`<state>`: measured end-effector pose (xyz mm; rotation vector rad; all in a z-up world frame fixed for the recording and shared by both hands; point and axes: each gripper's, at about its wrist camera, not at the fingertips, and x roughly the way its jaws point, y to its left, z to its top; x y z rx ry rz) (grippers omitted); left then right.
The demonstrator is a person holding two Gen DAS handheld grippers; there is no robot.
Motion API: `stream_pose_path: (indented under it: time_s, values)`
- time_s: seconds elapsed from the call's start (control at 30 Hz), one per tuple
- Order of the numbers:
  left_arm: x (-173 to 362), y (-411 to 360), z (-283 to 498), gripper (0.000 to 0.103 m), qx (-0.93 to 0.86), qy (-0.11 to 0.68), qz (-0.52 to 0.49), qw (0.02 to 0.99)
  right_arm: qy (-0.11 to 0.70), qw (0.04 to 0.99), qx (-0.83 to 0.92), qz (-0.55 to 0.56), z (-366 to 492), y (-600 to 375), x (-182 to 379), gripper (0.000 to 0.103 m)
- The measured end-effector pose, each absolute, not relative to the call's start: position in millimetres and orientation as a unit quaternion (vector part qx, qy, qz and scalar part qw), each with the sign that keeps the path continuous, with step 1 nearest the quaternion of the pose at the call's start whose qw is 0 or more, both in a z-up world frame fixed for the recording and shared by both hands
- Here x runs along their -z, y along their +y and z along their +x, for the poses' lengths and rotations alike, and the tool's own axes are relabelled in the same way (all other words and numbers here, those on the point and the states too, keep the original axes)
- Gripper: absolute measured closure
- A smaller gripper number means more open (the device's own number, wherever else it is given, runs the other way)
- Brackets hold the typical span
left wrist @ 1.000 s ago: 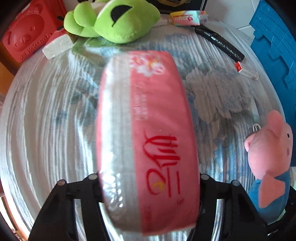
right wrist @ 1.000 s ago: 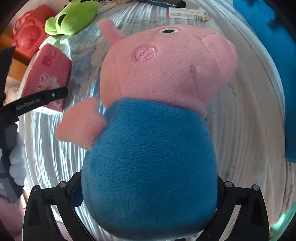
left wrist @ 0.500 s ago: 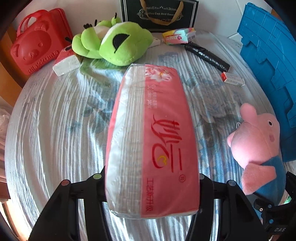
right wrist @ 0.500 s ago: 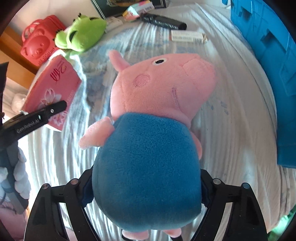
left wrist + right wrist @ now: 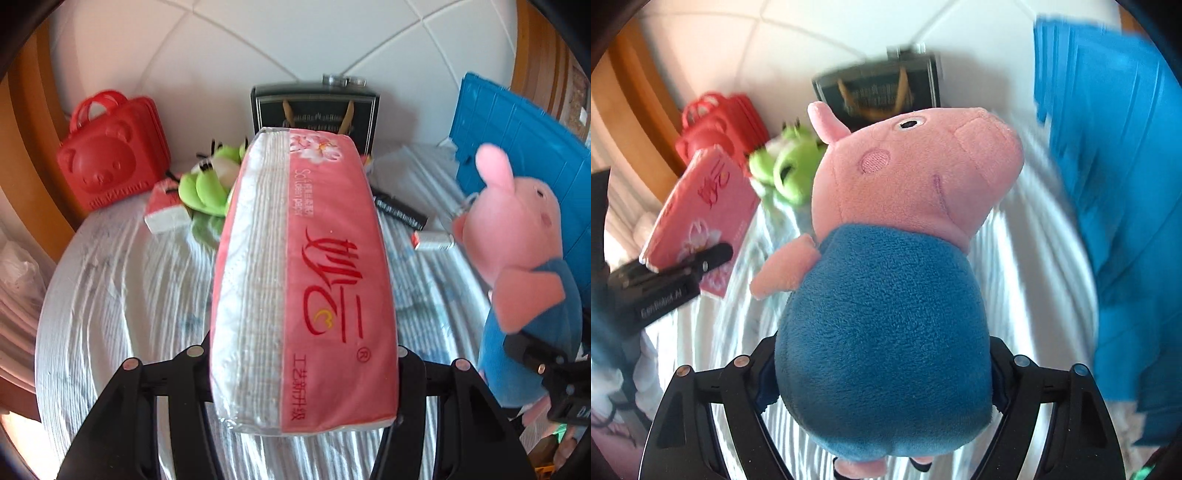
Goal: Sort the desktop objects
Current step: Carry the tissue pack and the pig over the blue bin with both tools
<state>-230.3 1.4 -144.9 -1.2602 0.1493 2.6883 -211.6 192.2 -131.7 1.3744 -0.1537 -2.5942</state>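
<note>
The left gripper clamps the pink plastic-wrapped tissue pack, which now rides higher than 1 second ago, clear of the white ribbed tablecloth, pointing toward 12 o'clock. At 3 o'clock, the right gripper squeezes the blue body of the pink pig plush toy, likewise lifted. Both picks look done; carrying to a sorting spot likely follows. Both grippers tilt up toward the wall.
</note>
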Motion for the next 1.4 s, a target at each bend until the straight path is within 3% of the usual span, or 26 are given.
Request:
stream_pose_path:
  time_s: [0.4, 0.73, 1.13, 1.4]
  values:
    - [47, 53, -196, 0.050, -0.943, 0.054, -0.301, 0.133, -0.022, 0.057, 0.962, 0.268, -171, 223, 3, 0.019]
    - [-28, 179, -174, 0.050, -0.947, 0.062, -0.220, 0.224, 0.002, -0.047, 0.987, 0.155, -120, 329, -78, 0.018]
    - [-41, 361, -162, 0.050, -0.904, 0.097, -0.237, 0.342, 0.012, -0.196, 0.962, 0.189, -109, 479, -65, 0.018]
    - [-20, 425, -147, 0.049, -0.879, 0.140, -0.281, 0.358, 0.013, -0.231, 0.946, 0.227, -114, 521, -42, 0.018]
